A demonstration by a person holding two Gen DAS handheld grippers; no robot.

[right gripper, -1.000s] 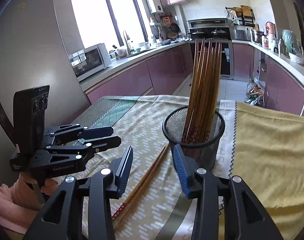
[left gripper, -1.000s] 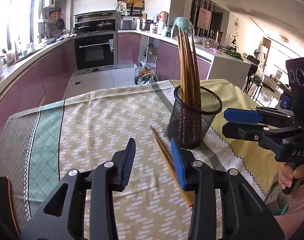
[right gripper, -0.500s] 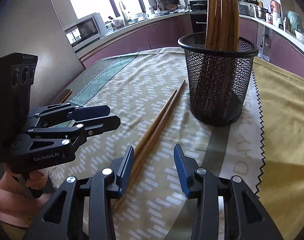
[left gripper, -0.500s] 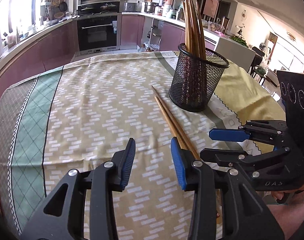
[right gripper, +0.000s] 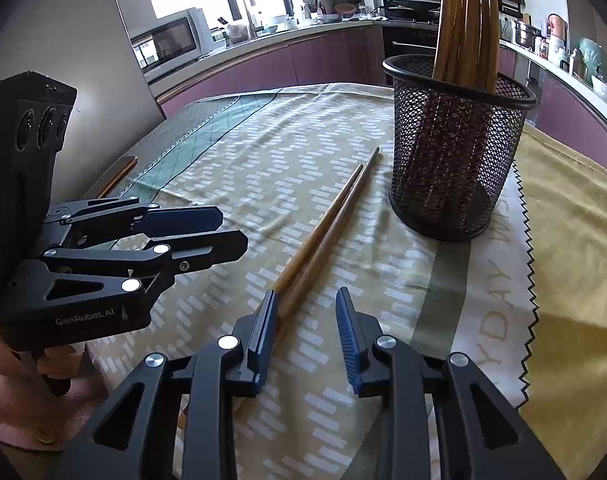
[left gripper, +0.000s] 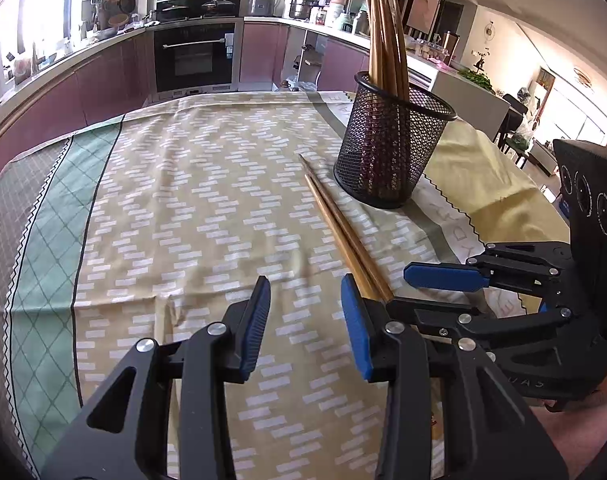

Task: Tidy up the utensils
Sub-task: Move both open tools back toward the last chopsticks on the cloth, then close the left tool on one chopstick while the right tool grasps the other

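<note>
A pair of wooden chopsticks (left gripper: 339, 224) lies flat on the patterned tablecloth, side by side, just left of a black mesh holder (left gripper: 391, 148) that stands upright with several chopsticks in it. In the right wrist view the pair (right gripper: 327, 232) runs toward the holder (right gripper: 455, 152). My left gripper (left gripper: 305, 312) is open and empty, low over the cloth, its right finger beside the pair's near end. My right gripper (right gripper: 305, 322) is open and empty, its left finger against the pair's near end. Each gripper shows in the other's view, right (left gripper: 443, 292) and left (right gripper: 215, 232).
The table (left gripper: 43, 208) is covered by a cloth with a green band at the left and a yellow section (right gripper: 575, 240) at the right. A thin brown object (right gripper: 119, 174) lies near the table's left edge. Kitchen counters and an oven stand behind.
Both grippers have drawn back and come lower over the cloth, toward the near ends of the lying chopsticks. The chopsticks and holder have not moved. Both jaws stay open.
</note>
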